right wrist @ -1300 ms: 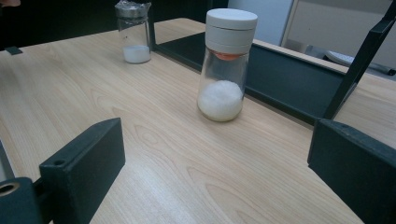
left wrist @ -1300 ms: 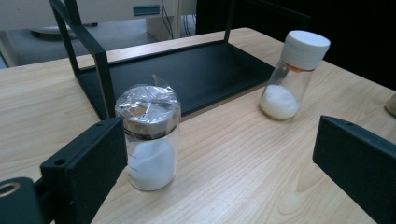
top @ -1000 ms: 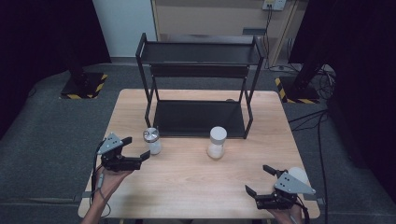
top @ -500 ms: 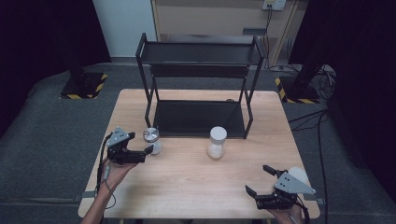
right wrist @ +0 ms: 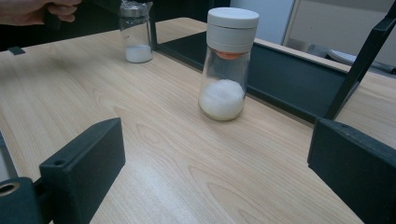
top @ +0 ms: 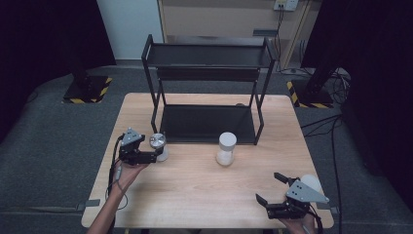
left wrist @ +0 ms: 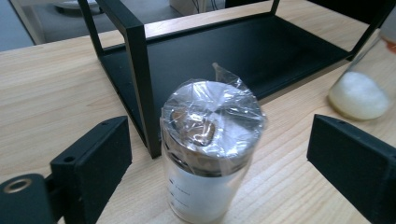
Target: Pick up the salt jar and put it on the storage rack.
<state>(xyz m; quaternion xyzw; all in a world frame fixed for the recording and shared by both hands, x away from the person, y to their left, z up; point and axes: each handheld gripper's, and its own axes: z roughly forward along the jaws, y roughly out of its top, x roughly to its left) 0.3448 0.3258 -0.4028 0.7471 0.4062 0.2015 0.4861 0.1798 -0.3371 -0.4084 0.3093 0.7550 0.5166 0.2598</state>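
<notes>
So this looks like the grab step: the left gripper (top: 157, 155) is parked right at the wrapped jar (top: 159, 146), which stands upright on the tabletop (top: 195, 185) just in front of the near left leg of the black rack (top: 207, 87). In the left gripper view the jar (left wrist: 210, 149), with its shiny plastic wrap over the metal lid, sits squarely between the two black jaws, and there's clear wood showing on both sides, so the jaws are spread around it and not pinching yet. They've just been closing in a bit with the jar between them, but no contact that I can see. My read is the next move is simply to finish the squeeze on the glass body below the lid, then lift straight up, since the rack leg stands right behind the jar and a sideways nudge could knock it into that. The right gripper (top: 269, 193) sits near the right front corner of the tabletop, jaws spread wide with nothing in them, facing the white-capped jar (right wrist: 227, 65), which stands well apart from it in front of the rack.
</notes>
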